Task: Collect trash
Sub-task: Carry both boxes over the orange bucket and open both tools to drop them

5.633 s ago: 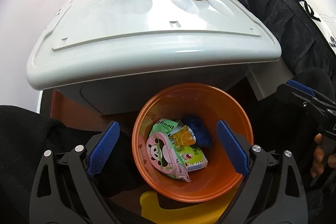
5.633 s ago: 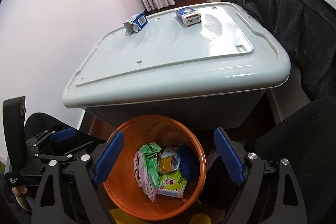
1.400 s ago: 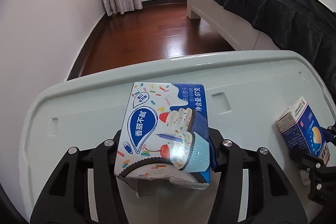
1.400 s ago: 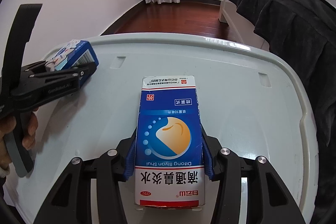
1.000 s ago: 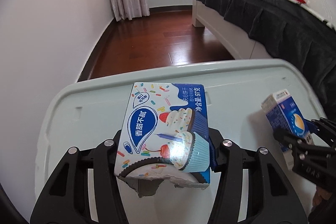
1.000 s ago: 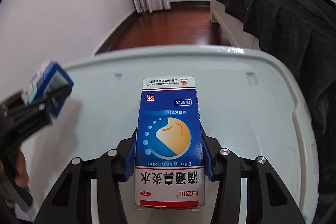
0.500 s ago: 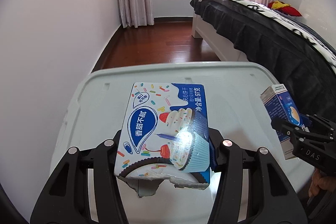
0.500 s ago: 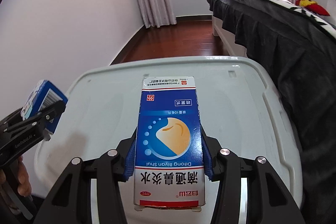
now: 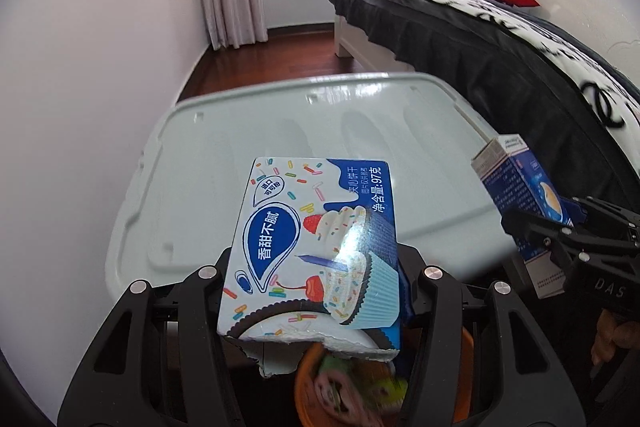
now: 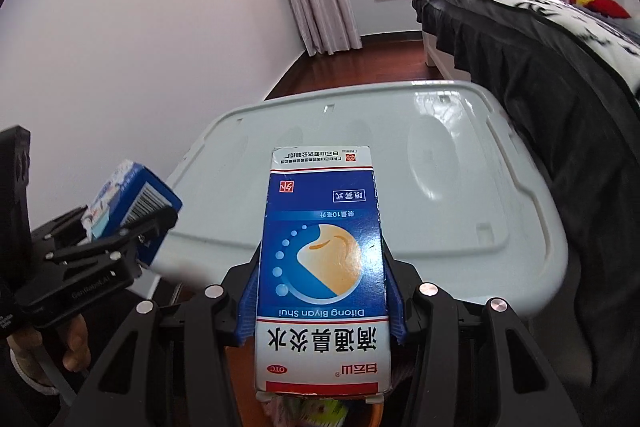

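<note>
My left gripper [image 9: 316, 291] is shut on a torn white and blue cookie box [image 9: 312, 247] with a cupcake picture. It also shows at the left of the right wrist view [image 10: 128, 203]. My right gripper [image 10: 322, 291] is shut on a blue and white medicine box [image 10: 322, 259], which also shows at the right of the left wrist view [image 9: 520, 195]. Both boxes are held in the air at the near edge of the pale grey bin lid [image 9: 360, 131]. The orange trash bucket [image 9: 308, 399] with wrappers shows below the cookie box.
The grey lid [image 10: 440, 187] tops a large storage bin. A bed with a dark cover [image 9: 520, 59] runs along the right. A white wall [image 9: 80, 87] is on the left. Wooden floor and curtains lie beyond the bin.
Both grippers have risen and pulled back toward me with their boxes. The lid now lies farther away, and the orange bucket has come into view below.
</note>
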Demonstrator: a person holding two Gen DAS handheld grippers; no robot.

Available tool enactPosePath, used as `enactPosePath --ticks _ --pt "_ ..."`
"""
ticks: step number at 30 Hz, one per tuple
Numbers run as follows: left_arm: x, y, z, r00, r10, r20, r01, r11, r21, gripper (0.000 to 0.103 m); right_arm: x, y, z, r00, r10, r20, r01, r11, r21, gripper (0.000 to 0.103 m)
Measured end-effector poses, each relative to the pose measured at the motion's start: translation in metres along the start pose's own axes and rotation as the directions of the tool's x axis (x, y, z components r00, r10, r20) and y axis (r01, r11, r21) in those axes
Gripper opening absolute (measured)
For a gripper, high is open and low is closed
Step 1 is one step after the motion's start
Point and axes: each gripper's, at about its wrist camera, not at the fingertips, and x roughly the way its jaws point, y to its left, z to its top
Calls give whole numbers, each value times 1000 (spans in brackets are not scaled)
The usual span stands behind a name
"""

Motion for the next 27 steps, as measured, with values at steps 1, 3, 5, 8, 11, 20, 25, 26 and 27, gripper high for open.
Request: enactPosePath --ticks 1,3,5,8,11,20,25,26,27 --pt "-3 -1 -10 1000 -8 -14 8 1000 0 53 -5 1 -7 1000 2 -1 -2 1000 3 50" --pt "-7 -4 -23 999 -2 -33 3 1000 6 53 -13 4 -20 1000 2 -11 -2 1000 5 50" --pt "-10 -6 -40 998 2 -64 0 1000 19 53 -19 7 -31 1000 7 -25 -7 1000 1 50" --pt "-12 -7 -57 997 12 -82 -11 1000 10 53 -26 11 -46 999 -1 -37 0 1000 -15 50" --pt "-12 -2 -73 993 2 -114 -5 1000 -28 53 -27 12 -58 998 -20 -54 19 1000 -25 50" --pt "5 -4 -101 978 -25 -207 12 998 -64 53 -6 17 -96 985 8 -173 -5 1000 15 50" --pt "14 -9 -108 969 -34 -243 23 998 -50 53 5 17 -101 977 10 -215 -7 1000 18 50" --pt "15 -9 -108 968 -36 -248 25 998 -50 53 6 17 -101 976 10 -220 -6 1000 18 50" --pt "17 -9 -108 967 -39 -252 27 998 -50 53 8 16 -102 974 11 -228 -6 1000 21 50"
